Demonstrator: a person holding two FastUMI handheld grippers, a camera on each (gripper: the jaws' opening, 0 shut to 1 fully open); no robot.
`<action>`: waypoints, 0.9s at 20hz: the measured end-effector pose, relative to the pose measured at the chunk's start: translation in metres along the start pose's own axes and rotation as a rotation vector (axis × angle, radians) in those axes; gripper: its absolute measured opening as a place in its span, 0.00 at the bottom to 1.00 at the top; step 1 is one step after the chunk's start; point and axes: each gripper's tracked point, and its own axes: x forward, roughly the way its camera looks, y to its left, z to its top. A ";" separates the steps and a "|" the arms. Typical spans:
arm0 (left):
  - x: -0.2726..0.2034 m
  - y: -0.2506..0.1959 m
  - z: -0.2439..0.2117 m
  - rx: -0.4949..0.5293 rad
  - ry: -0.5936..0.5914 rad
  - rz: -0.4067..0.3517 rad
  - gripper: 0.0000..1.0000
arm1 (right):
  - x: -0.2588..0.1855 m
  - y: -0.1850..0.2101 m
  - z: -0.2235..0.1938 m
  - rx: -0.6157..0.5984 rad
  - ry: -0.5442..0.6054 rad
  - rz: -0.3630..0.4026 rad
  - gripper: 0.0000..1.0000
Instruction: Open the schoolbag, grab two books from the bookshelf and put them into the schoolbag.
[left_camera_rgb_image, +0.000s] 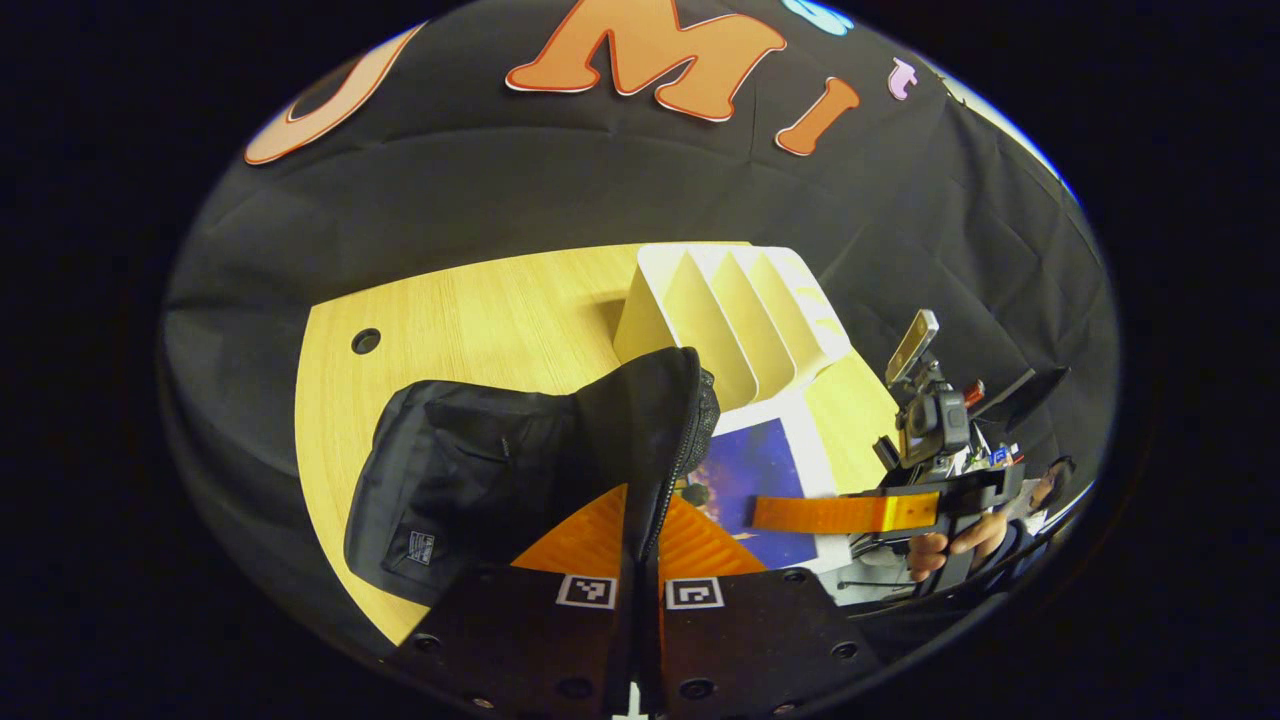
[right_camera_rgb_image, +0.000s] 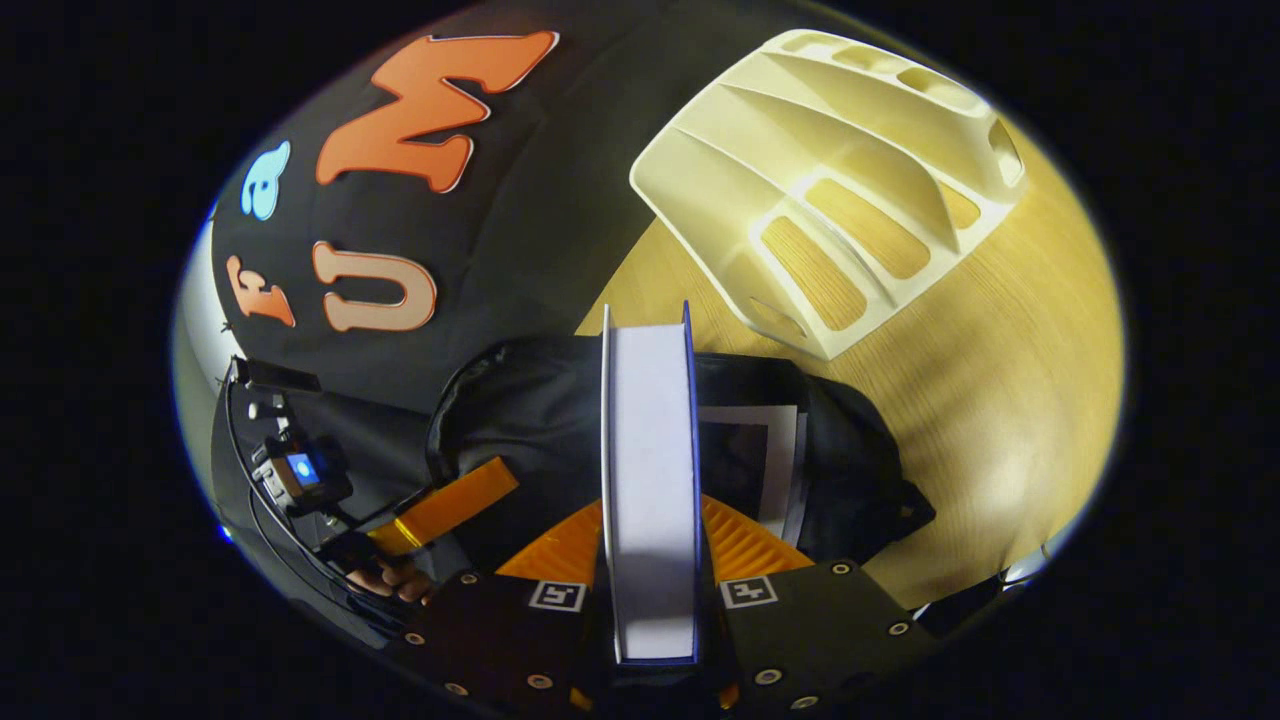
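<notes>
One book is clamped between the right gripper's fingers above the bag, whose flap is pinched up by the closed left gripper. Should that flap be dropped, the book's corner could be snagged.

Both views are strongly bowed at the edges by the fisheye lens. The wooden table is brightly lit from above, with a pale glare patch. Focus is kept sharp.
</notes>
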 end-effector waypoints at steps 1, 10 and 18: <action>0.000 -0.001 -0.001 -0.004 -0.001 -0.004 0.04 | 0.006 0.001 -0.001 0.016 -0.018 0.003 0.34; 0.005 -0.010 -0.007 -0.001 0.006 -0.072 0.04 | 0.059 0.004 -0.016 0.090 -0.077 0.067 0.35; 0.010 -0.023 -0.009 0.036 0.008 -0.076 0.04 | 0.083 0.000 -0.035 0.074 -0.012 0.052 0.36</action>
